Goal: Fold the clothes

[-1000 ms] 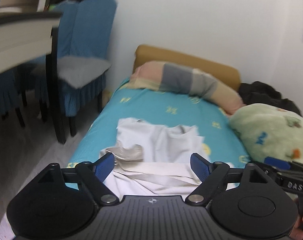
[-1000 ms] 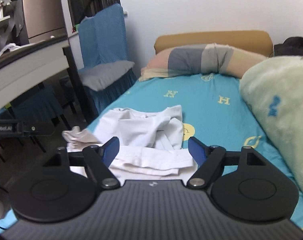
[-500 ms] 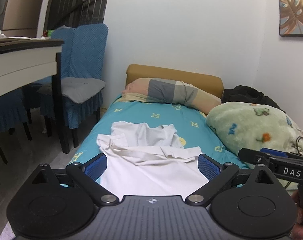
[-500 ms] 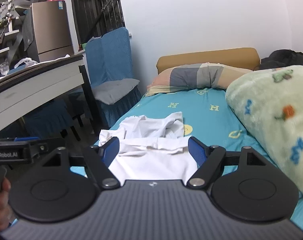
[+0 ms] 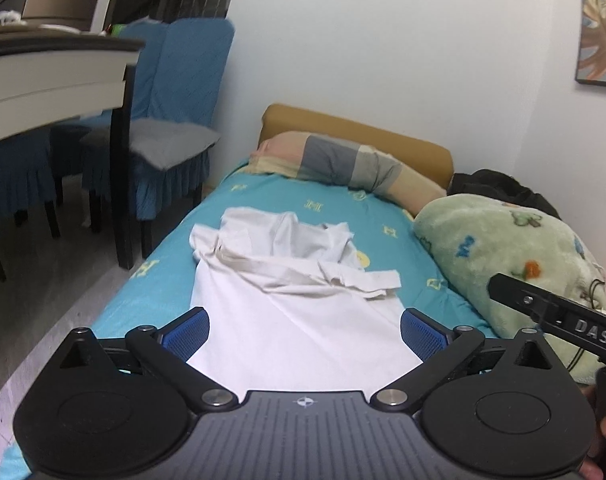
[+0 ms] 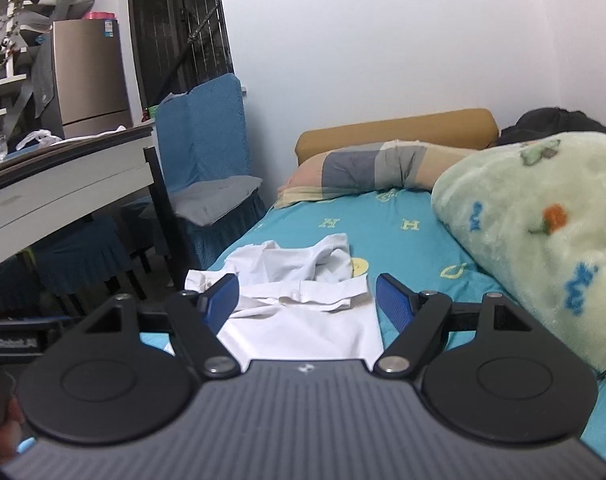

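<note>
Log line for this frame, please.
fold clothes | white shirt flat on bed, sleeves across | left gripper open, empty | right gripper open, empty | next fold not begun

A turquoise bed (image 5: 263, 208) carries a white shirt (image 5: 287, 304), pillow (image 5: 343, 160) and green blanket (image 5: 503, 256).
</note>
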Available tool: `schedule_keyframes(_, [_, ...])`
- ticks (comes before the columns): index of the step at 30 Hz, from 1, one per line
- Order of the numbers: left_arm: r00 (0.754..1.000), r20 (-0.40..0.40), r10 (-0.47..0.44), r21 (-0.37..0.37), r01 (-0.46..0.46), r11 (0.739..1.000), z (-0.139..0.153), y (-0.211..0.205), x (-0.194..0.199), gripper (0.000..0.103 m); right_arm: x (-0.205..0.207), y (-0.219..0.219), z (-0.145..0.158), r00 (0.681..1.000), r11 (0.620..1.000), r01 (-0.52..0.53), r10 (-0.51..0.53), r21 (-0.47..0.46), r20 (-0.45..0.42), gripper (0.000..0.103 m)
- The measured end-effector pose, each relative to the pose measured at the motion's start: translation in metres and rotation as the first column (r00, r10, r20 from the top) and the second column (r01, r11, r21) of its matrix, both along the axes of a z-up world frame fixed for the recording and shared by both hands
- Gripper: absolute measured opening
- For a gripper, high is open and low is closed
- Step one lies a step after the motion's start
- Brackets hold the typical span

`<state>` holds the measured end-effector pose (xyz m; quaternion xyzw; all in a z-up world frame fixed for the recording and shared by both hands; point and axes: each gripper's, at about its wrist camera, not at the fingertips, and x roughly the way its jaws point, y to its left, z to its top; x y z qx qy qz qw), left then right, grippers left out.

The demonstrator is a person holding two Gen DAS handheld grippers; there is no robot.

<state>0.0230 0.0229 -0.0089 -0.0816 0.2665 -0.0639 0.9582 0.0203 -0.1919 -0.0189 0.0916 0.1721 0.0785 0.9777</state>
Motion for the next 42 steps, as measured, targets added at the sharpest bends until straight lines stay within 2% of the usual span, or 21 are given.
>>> schedule_keyframes(18, [0.993, -0.089, 0.074, -0.052, -0.079, 0.996, -0.012, 0.016, 0.012, 0.103, 0.003, 0.002, -0.012, 0.997, 0.998, 0.051, -0.053, -0.037, -0.056, 0.077])
schedule_keyframes(23, [0.987, -0.150, 0.050, -0.116, -0.067, 0.991, -0.018, 0.020, 0.017, 0.103, 0.008, -0.010, -0.026, 0.982, 0.994, 0.075, -0.059, 0.084, -0.180, 0.077])
schedule_keyframes(27, [0.968, -0.251, 0.010, -0.217, -0.067, 0.974, -0.032, 0.027, 0.026, 0.103, 0.013, -0.022, -0.045, 0.945, 0.969, 0.109, -0.032, 0.222, -0.325, 0.077])
schedule_keyframes(31, [0.931, -0.365, -0.026, -0.330, -0.103, 0.938, -0.052, 0.036, 0.038, 0.099, 0.012, -0.032, -0.069, 0.903, 0.910, 0.143, 0.041, 0.389, -0.429, 0.078])
schedule_keyframes(33, [0.912, -0.409, -0.028, -0.392, -0.148, 0.908, -0.064, 0.041, 0.040, 0.096, 0.013, -0.038, -0.084, 0.878, 0.853, 0.172, 0.095, 0.493, -0.470, 0.079])
schedule_keyframes(35, [0.893, -0.450, -0.033, -0.447, -0.193, 0.873, -0.076, 0.047, 0.043, 0.090, 0.016, -0.044, -0.102, 0.849, 0.776, 0.223, 0.142, 0.590, -0.508, 0.078])
schedule_keyframes(37, [0.888, -0.458, -0.035, -0.483, -0.216, 0.848, -0.082, 0.053, 0.043, 0.090, 0.022, -0.046, -0.118, 0.823, 0.713, 0.284, 0.162, 0.641, -0.544, 0.079])
schedule_keyframes(39, [0.883, -0.465, -0.058, -0.535, -0.228, 0.813, -0.088, 0.058, 0.045, 0.090, 0.026, -0.047, -0.129, 0.813, 0.663, 0.330, 0.163, 0.672, -0.560, 0.078])
schedule_keyframes(40, [0.880, -0.469, -0.072, -0.559, -0.233, 0.796, -0.091, 0.059, 0.045, 0.090, 0.029, -0.047, -0.134, 0.809, 0.637, 0.351, 0.162, 0.686, -0.565, 0.073])
schedule_keyframes(42, [0.874, -0.476, -0.099, -0.594, -0.236, 0.769, -0.099, 0.057, 0.053, 0.090, 0.037, -0.048, -0.140, 0.807, 0.611, 0.380, 0.149, 0.695, -0.572, 0.070])
